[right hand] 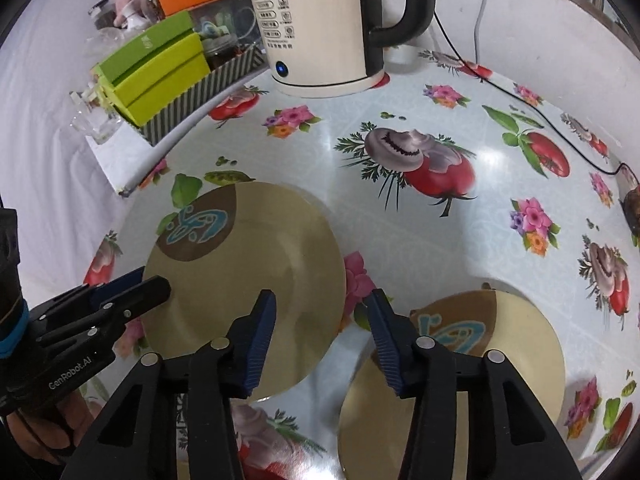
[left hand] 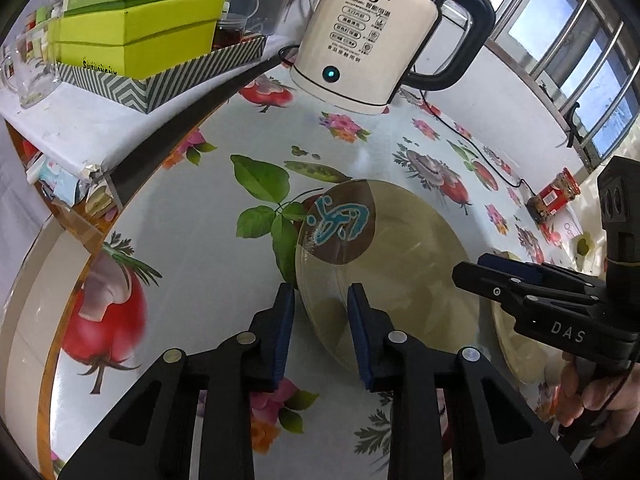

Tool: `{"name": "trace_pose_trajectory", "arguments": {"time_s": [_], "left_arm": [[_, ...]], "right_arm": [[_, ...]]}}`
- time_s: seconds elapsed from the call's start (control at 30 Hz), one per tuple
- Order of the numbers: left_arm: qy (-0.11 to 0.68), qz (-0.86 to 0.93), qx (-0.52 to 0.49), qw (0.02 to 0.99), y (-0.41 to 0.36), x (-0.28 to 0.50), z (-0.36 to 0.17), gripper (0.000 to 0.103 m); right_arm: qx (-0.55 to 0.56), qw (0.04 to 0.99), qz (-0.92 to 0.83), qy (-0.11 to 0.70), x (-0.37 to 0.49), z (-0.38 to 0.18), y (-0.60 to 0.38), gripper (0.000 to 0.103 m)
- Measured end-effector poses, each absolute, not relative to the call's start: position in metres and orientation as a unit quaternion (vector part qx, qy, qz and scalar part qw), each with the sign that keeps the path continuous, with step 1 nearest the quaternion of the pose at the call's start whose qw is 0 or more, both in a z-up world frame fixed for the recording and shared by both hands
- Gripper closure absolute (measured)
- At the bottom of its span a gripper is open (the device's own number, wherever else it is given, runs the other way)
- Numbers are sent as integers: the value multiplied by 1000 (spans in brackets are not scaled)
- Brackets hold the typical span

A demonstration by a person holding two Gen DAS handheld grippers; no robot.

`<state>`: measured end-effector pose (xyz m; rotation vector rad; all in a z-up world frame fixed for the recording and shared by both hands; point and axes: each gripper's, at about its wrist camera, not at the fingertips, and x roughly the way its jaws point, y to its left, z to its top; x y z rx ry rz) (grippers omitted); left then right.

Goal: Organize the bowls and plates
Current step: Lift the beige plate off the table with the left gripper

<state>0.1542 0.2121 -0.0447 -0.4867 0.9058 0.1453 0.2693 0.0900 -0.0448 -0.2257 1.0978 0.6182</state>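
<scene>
Two tan plates with a brown patch and a blue motif lie on the flowered tablecloth. The left plate (left hand: 384,264) (right hand: 256,280) lies flat in the middle. My left gripper (left hand: 320,304) is open, its fingers straddling that plate's near left rim; it also shows in the right wrist view (right hand: 154,286). The second plate (right hand: 472,360) lies to the right, and its edge shows in the left wrist view (left hand: 516,344). My right gripper (right hand: 322,312) is open and empty above the gap between the two plates; it also shows in the left wrist view (left hand: 476,266).
A white electric kettle (left hand: 364,36) (right hand: 320,24) stands at the back, its black cord (left hand: 472,140) running right. Green boxes in a striped tray (left hand: 136,40) (right hand: 160,72) sit on a raised shelf at the left. A red-labelled jar (left hand: 554,196) lies at the right.
</scene>
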Motion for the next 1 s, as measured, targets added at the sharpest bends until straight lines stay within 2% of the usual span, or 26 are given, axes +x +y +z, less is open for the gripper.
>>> {"name": "trace_pose_trajectory", "arguments": {"time_s": [0.07,0.2,0.47,0.7,1.0], "left_arm": [[433,68,-234,868,212,156,-46,75],[434,67,-230,869,211,160,-46,76],[426,81,-238,869,221,158,-44,76],[424,82,-255,865,225,159,-45,76],[426,66,-251,867,215,165,-46,76]], "right_arm": [[-103,800,288,516,273,-48,90,58],[-105,796,290,522,277,-55,94,67],[-102,794,295,522,280,-57,97,67],[-102,794,300,519,281,-56,99,74],[-94,796,296,520,283,-58,98,74]]}}
